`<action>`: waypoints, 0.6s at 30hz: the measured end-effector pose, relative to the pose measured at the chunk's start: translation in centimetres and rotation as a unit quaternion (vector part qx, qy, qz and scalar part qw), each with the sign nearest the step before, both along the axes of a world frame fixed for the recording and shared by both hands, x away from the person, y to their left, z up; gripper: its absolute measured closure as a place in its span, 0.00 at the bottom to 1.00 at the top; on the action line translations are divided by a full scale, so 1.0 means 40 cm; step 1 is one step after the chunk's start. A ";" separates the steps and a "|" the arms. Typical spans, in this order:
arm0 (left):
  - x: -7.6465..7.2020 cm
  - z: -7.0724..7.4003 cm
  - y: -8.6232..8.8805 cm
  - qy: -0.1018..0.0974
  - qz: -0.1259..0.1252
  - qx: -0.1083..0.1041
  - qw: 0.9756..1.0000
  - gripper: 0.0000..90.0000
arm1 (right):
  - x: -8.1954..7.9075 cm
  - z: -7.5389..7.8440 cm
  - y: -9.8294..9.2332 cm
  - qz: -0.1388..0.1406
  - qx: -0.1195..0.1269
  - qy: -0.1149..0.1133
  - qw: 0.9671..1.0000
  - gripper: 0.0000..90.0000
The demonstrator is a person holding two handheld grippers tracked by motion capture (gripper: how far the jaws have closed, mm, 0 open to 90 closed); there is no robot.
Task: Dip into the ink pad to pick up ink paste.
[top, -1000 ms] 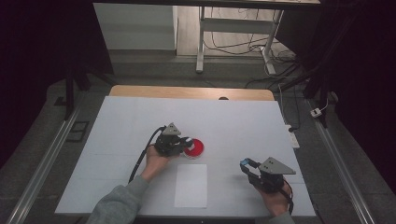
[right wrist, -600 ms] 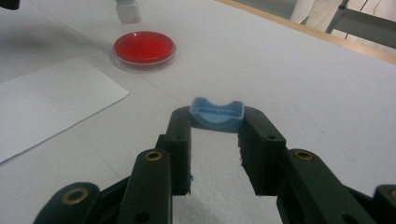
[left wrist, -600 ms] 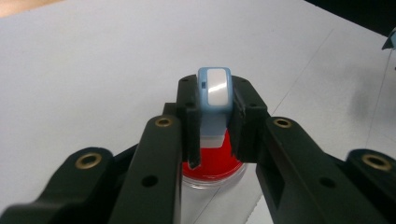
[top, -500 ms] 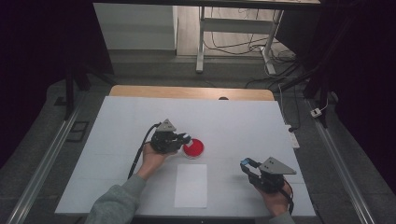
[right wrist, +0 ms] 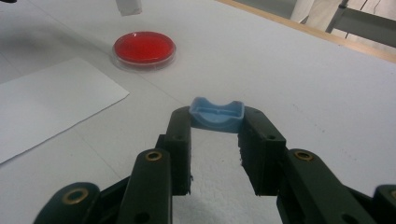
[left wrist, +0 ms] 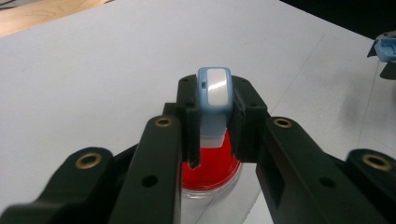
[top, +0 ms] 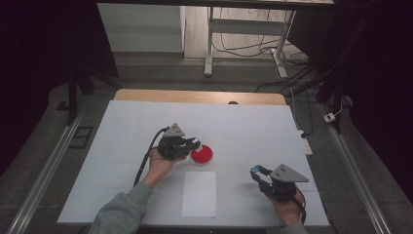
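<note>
Left tongs [left wrist: 215, 122]: clamped on blue-white stick [left wrist: 214, 93]; its lower end hidden btwn jaws, over red dish [left wrist: 212, 168] on worktop [top: 253, 126]. Right tongs [right wrist: 215, 122]: clamped on blue cap [right wrist: 216, 114], well apart from dish. Paper sheet [top: 199, 193] btwn hands; dish part-hidden in left gripper view.

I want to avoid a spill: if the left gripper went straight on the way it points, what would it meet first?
Most likely the red dish: the left gripper, shut on a blue-and-white piece, points right at it. Whether they already touch, I cannot tell.
</note>
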State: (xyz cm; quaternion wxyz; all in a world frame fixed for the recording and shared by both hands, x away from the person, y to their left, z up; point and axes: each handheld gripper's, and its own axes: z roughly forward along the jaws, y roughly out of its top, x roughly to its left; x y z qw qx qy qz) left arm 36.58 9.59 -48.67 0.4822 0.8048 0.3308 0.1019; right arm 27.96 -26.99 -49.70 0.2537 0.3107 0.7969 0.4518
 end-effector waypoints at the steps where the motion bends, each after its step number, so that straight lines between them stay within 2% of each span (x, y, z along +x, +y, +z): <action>1: 0.000 -0.001 -0.002 0.000 -0.001 0.001 1.000 0.85 | 0.000 0.000 0.000 0.000 0.000 0.000 1.000 0.72; 18: 0.024 -0.035 -0.023 0.012 -0.008 0.033 0.999 0.85 | 0.000 -0.003 -0.004 -0.003 0.000 0.003 1.000 0.72</action>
